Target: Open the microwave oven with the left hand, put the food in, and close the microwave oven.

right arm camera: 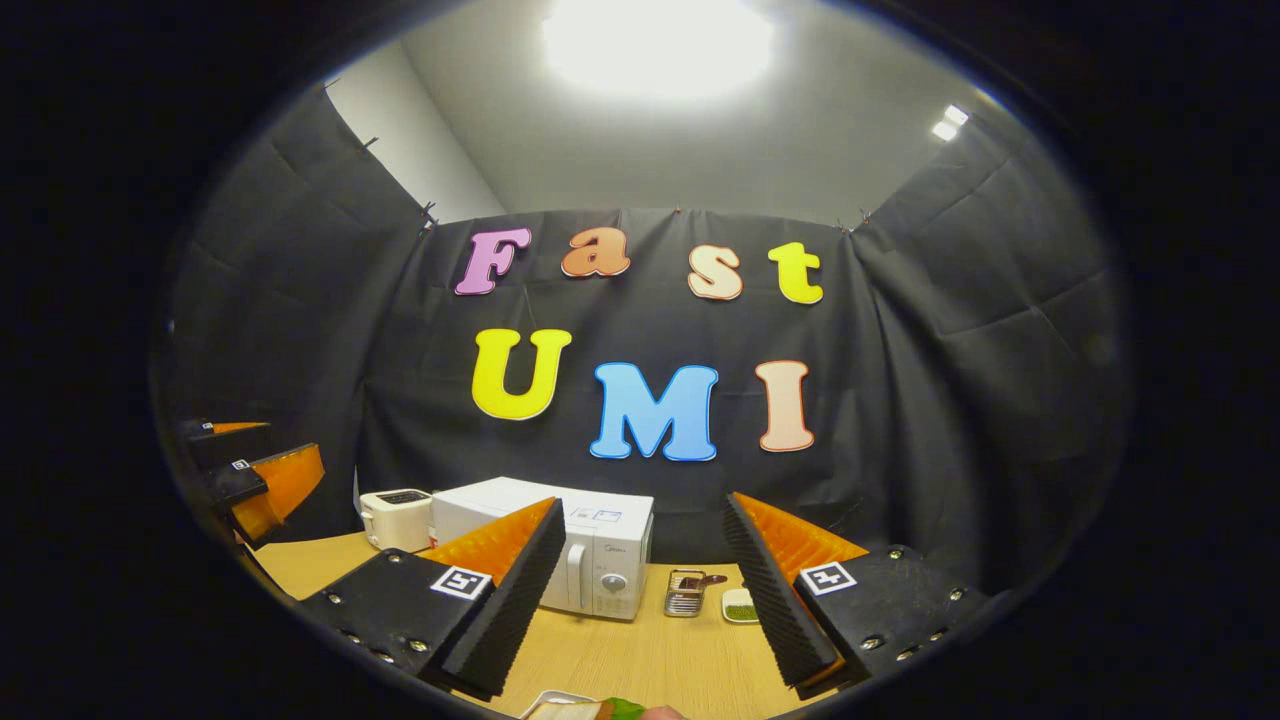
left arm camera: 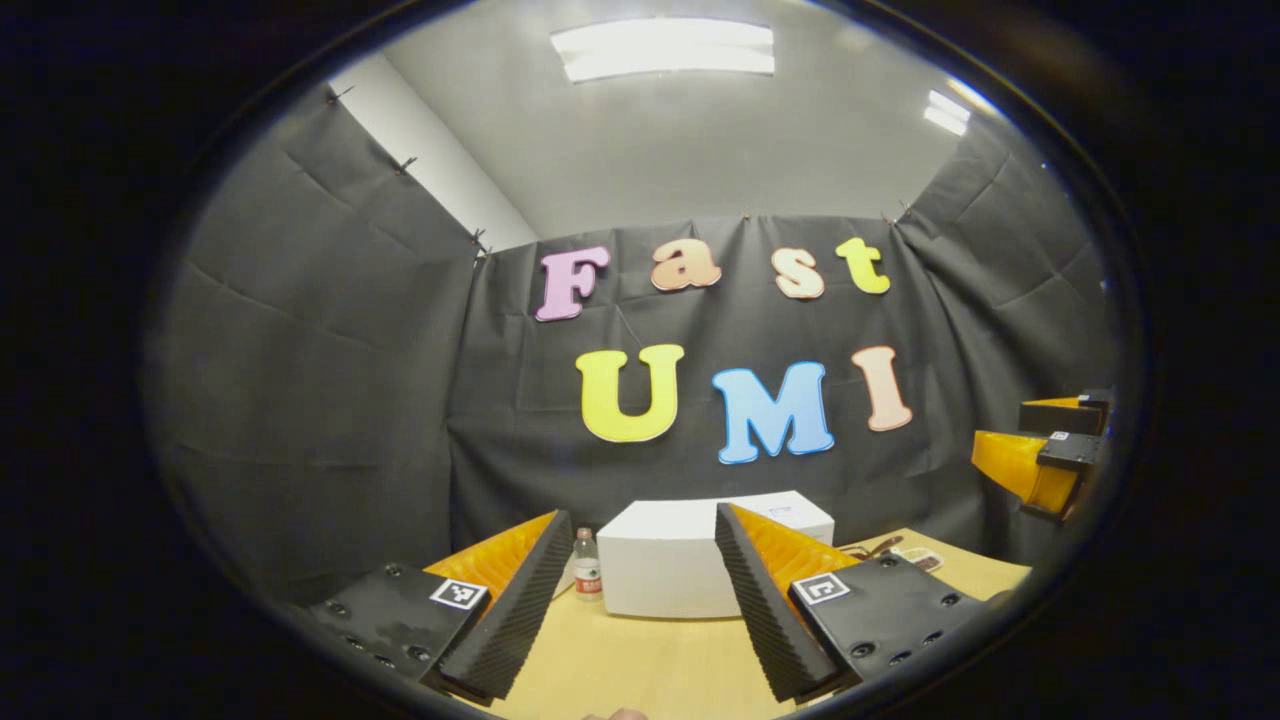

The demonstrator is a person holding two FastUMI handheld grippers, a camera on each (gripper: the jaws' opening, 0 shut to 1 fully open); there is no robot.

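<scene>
A white microwave stands on the wooden table with its door shut, its handle and knob facing the right gripper view. The left gripper view has the same microwave from a plain white side. My left gripper hangs open in front of it, apart from it, with nothing between its fingers. My right gripper is also open and empty. At the table's near edge lies a white plate with food, below the right gripper. Each gripper appears far off in the other's view: right gripper, left gripper.
A white toaster stands left of the microwave. A small metal item and a little dish with something green lie to its right. A clear bottle stands beside the microwave. Black cloth walls close the booth.
</scene>
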